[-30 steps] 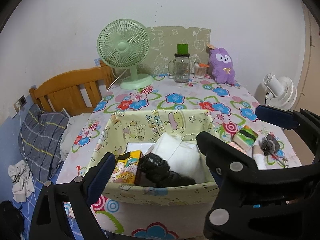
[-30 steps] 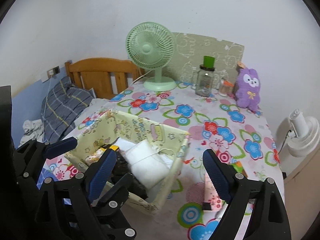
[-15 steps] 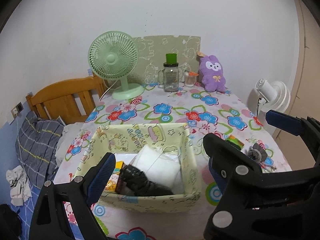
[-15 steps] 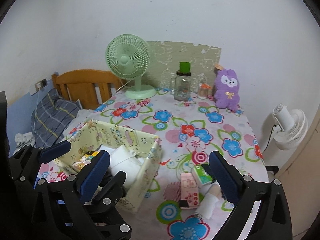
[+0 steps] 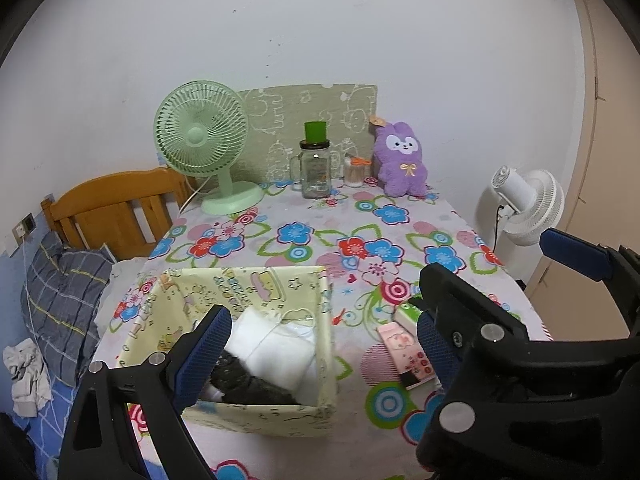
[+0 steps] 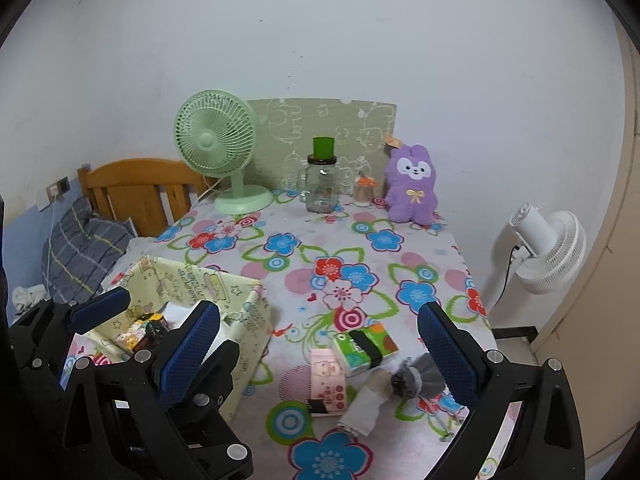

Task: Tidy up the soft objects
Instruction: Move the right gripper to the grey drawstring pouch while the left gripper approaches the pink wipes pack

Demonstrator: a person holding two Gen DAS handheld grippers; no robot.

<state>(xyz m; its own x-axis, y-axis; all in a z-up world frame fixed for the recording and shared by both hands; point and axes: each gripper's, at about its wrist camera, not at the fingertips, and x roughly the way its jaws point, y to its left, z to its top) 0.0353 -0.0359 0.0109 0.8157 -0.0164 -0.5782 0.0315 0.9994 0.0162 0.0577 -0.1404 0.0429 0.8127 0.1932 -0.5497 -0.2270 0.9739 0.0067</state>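
A yellow cartoon-print fabric box stands on the flowered table, holding a white soft pack and a black bundle. My left gripper hovers open over the box's near side, nothing between its fingers. My right gripper is open and empty above the table to the right of the box. Under it lie a pink tissue pack, a green-orange tissue pack, a white rolled sock and a grey knit sock. A purple plush sits at the back.
At the table's far edge stand a green desk fan, a glass jar with a green lid and a small container. A white floor fan is off the right side. A wooden bed headboard and plaid pillow are left.
Both grippers have pulled back and risen, so the box looks smaller and lower. The right view has swung right, bringing the tissue packs and socks into sight. The right jaws widened slightly.
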